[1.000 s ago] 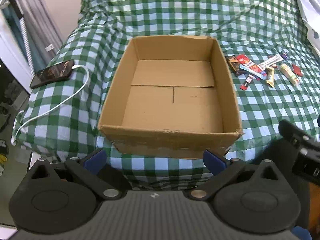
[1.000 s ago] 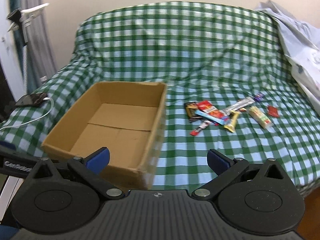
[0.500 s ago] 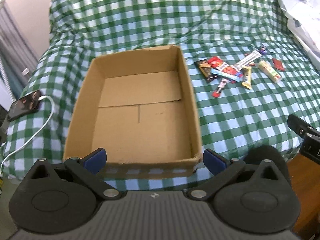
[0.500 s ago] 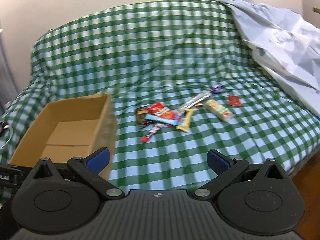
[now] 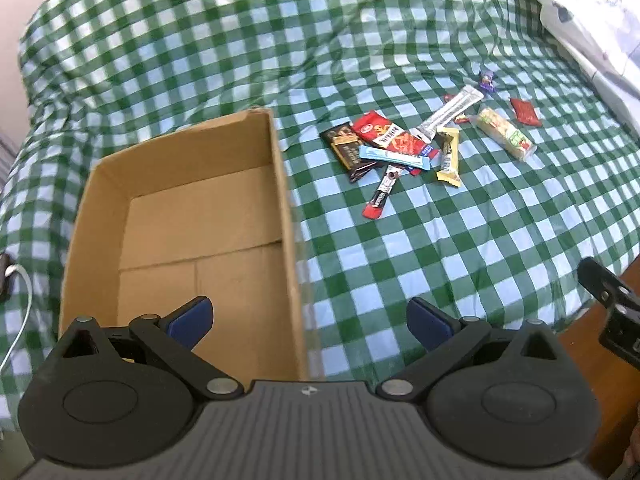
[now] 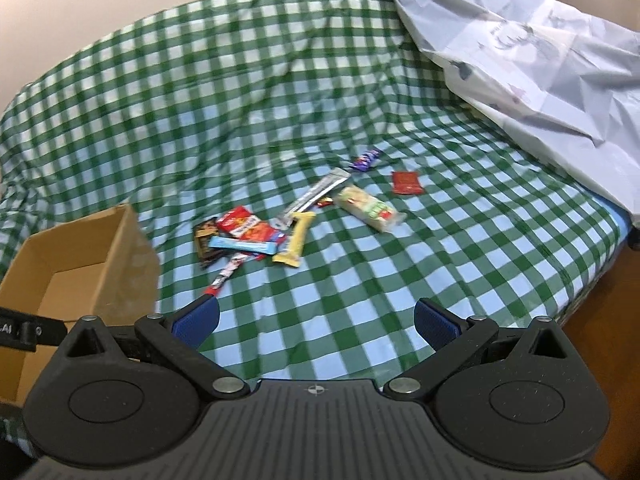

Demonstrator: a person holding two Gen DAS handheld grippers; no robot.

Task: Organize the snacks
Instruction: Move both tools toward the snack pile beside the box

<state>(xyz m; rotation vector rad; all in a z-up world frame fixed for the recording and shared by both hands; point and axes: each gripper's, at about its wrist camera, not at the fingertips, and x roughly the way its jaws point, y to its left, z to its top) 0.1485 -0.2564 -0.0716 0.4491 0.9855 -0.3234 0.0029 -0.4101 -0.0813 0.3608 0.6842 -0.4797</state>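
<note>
An empty brown cardboard box (image 5: 288, 216) sits on a green checked bed cover; it also shows at the left of the right wrist view (image 6: 132, 248). A scatter of several wrapped snacks (image 5: 400, 148) lies to the right of the box, among them a yellow bar (image 6: 298, 240), a pale cracker pack (image 6: 368, 208) and a red packet (image 6: 407, 182). My left gripper (image 5: 310, 318) is open and empty over the box's near right corner. My right gripper (image 6: 316, 320) is open and empty above the cover, in front of the snacks.
A light grey crumpled sheet (image 6: 540, 60) lies at the bed's right side. A white cable (image 5: 18, 312) runs at the left edge. The bed's wooden edge (image 6: 608, 300) is at the right. The right gripper's body (image 5: 612, 304) shows in the left wrist view.
Both grippers have swung to the right: the box has slid left in both views and the snacks have come nearer the centre. The phone has left the left wrist view.
</note>
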